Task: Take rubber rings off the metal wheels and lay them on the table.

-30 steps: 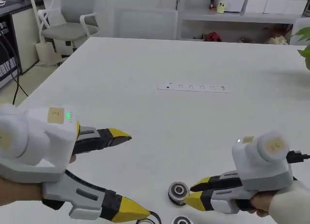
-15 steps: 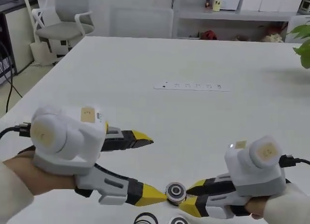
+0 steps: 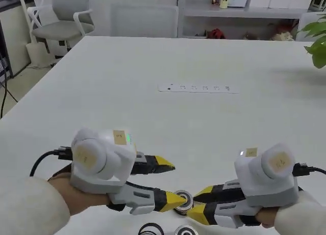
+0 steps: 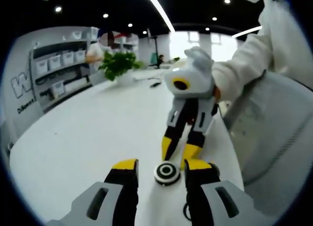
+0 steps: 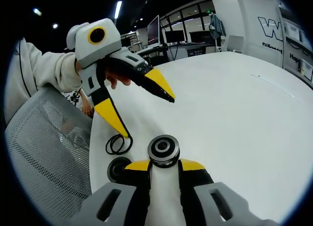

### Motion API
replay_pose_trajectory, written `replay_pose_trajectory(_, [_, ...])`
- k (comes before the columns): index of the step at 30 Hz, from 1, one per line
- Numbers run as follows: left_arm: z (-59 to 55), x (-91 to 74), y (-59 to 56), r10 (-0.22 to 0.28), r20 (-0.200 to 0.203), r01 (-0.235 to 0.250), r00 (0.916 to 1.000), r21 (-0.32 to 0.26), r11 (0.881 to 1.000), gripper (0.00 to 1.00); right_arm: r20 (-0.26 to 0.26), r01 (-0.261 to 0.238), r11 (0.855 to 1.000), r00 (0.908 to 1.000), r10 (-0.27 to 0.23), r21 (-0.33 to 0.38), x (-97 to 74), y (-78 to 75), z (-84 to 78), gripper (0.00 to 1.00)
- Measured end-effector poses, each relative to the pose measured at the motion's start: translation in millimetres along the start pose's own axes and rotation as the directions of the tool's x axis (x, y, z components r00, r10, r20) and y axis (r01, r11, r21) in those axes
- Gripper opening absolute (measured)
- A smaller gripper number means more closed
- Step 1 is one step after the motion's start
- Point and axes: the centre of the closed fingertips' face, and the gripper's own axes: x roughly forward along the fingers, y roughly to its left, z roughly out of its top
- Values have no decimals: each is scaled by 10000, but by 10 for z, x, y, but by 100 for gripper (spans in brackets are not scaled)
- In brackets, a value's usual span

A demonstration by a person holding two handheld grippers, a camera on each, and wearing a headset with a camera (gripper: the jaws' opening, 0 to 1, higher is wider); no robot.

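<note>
A small metal wheel (image 3: pixel 183 201) with a dark rim lies near the table's front edge. My right gripper (image 3: pixel 198 203) comes in from the right. Its yellow-tipped jaws stand narrow and press on the wheel's near edge (image 5: pixel 164 150). My left gripper (image 3: pixel 175 183) reaches in from the left and is open, with its lower jaw tip right beside the wheel. In the left gripper view the wheel (image 4: pixel 167 172) sits between the left gripper's (image 4: pixel 161 165) spread tips, and the right gripper (image 4: pixel 178 151) points down at it from behind.
Loose black rubber rings (image 3: pixel 151 229) and a second wheel (image 3: pixel 186 230) lie at the table's front edge, also seen as rings (image 5: pixel 119 144) and wheel (image 5: pixel 117 168). A white power strip (image 3: pixel 197 87) lies mid-table. A mesh chair (image 5: pixel 44 152) stands close behind.
My left gripper has moved right and forward until its jaws flank the wheel. The right gripper and the wheel have stayed in place. The head camera has shifted a little.
</note>
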Motion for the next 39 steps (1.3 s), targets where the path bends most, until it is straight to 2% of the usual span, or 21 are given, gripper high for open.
replay_pose_trajectory(4, [-110, 57, 3, -40, -167, 33, 9999, -429, 9991, 30, 53, -68, 10000, 10000, 68, 40, 6, 7, 0, 19])
replay_pose_trajectory(6, [-153, 88, -7, -28, -296, 19, 9996, -282, 9996, 28, 37, -67, 10000, 10000, 68, -18, 8, 4, -4, 19])
replay_pose_trajectory(15, [-244, 173, -29, -141, -496, 125, 9987, -320, 9994, 23, 78, -88, 10000, 9999, 88, -9, 15, -2, -10, 17])
replay_pose_trajectory(23, [-249, 191, -73, -266, -350, 253, 9990, -365, 9990, 15, 4, -31, 9996, 10000, 31, -284, 10, -13, -29, 12])
replay_pose_trajectory(34, [-241, 186, -70, -128, -219, 116, 9997, -565, 9983, 14, -91, 0, 9982, 10000, -5, -601, -5, -10, -33, 10])
replay_pose_trajectory(39, [-244, 185, -71, -141, -113, 135, 9998, -533, 9985, 14, -79, 146, 9970, 9999, -153, -754, -17, -43, -28, 2])
